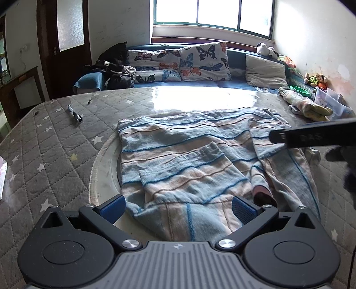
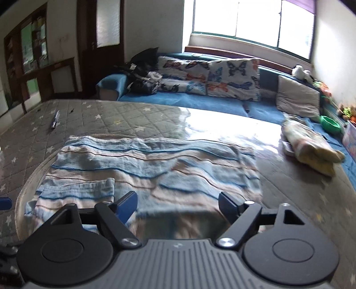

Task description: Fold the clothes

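Striped garment (image 1: pixel 184 160): blue, pink and white, spread on the quilted star-print mattress (image 1: pixel 55 142), one sleeve folded across the body, the far side creased and bunched.
Left tool (image 1: pixel 178 207): jaws wide apart, low over the garment's near edge, gripping nothing.
Right tool (image 2: pixel 178 205): jaws wide apart, above the garment's near edge, empty; picture blurred there.
Pen (image 1: pixel 75 113): on the mattress, well left of the garment.
Rolled cloth (image 2: pixel 311 149): right of the garment, apart.
Butterfly pillows (image 1: pixel 204 61): on the blue sofa behind, under the window (image 1: pixel 213 12).
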Available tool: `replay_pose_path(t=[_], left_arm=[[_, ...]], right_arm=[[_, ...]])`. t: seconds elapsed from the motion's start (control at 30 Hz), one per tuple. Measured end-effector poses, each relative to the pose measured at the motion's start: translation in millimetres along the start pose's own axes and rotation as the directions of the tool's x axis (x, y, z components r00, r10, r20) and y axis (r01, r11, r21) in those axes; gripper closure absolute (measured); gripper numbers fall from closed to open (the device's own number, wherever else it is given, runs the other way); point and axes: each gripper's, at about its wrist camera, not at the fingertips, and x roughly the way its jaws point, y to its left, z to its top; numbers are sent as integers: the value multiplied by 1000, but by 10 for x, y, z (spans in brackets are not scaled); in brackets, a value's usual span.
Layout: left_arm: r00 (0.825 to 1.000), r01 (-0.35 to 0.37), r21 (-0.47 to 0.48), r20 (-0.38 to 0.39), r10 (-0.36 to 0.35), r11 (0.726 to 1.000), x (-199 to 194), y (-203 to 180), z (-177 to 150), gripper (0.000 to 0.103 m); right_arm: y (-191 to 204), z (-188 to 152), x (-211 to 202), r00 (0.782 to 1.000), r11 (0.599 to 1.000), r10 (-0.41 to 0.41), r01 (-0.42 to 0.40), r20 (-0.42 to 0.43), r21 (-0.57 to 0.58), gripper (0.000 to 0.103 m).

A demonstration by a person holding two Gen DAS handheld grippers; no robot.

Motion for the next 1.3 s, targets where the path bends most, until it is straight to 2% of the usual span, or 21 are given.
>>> replay_pose_path(t=[0.07, 0.2, 0.33, 0.47, 0.5, 0.57, 0.67, 0.83, 1.13, 1.3], left_arm=[[1000, 0, -7, -4, 0, 1000, 37, 24, 14, 0], [1000, 3, -20, -16, -3, 1000, 108, 59, 33, 0], [1000, 5, -19, -24, -5, 1000, 150, 60, 36, 0], [1000, 4, -14, -27, -4, 1000, 186, 72, 51, 0], [1000, 3, -14, -27, -4, 1000, 197, 79, 56, 0], [1000, 2, -14, -27, -2, 1000, 220, 90, 76, 0], [1000, 3, -19, -25, -3, 1000, 249, 103, 115, 1], [1000, 12, -28, -24, -13, 1000, 294, 88, 209, 6], [997, 72, -36, -38, -74, 997, 522, -101, 455, 27], [993, 92, -31, -77, -95, 995, 719, -291, 536, 29]], right_arm=[[37, 127, 115, 1000, 1000, 6, -6, -3, -19, 34], [111, 190, 344, 999, 999, 10, -11, -46, -33, 40], [255, 173, 565, 996, 996, -21, 13, -90, -90, 44], [257, 116, 637, 992, 991, -74, 61, -102, -122, 66], [237, 103, 636, 991, 991, -82, 69, -102, -119, 68], [156, 95, 578, 994, 995, -67, 60, -91, -77, 82], [37, 78, 448, 997, 998, -54, 53, -63, -20, 94], [-143, 20, 214, 998, 997, -58, 59, -11, 46, 97], [-731, -270, -479, 990, 977, -104, 85, 93, 193, 98], [-1035, -549, -720, 985, 958, -148, 120, 92, 262, 99]])
